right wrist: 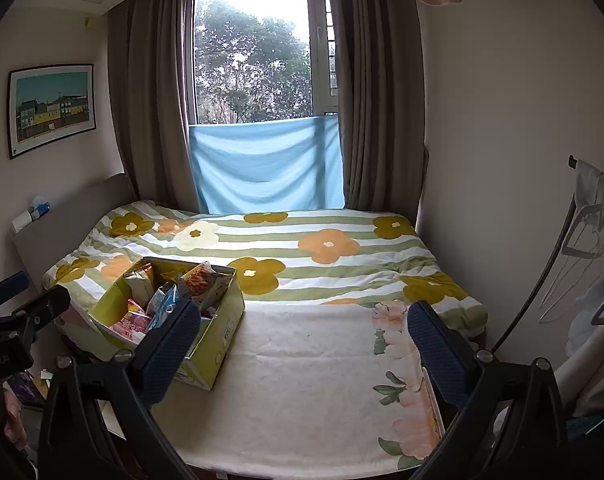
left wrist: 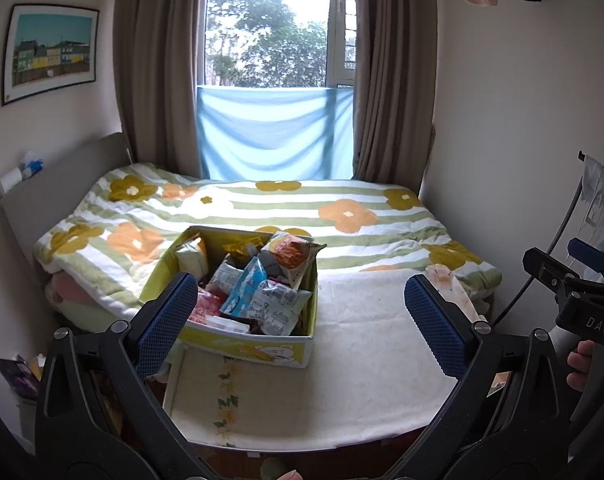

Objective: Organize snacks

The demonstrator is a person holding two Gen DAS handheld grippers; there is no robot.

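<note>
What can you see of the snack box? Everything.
The box is open-topped yellow-green cardboard with a cartoon bear printed on its near side. It sits flat on the cream blanket at the bed's near left, its far end against the flowered quilt. It is heaped with snack packets: blue-white, pink, pale yellow and an orange one standing highest. Neither gripper touches it; both sets of jaws stand open and empty.

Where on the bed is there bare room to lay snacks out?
The cream blanket is bare between the snack box and its floral edge, and the flowered quilt behind is free. The box is crammed with packets.
</note>
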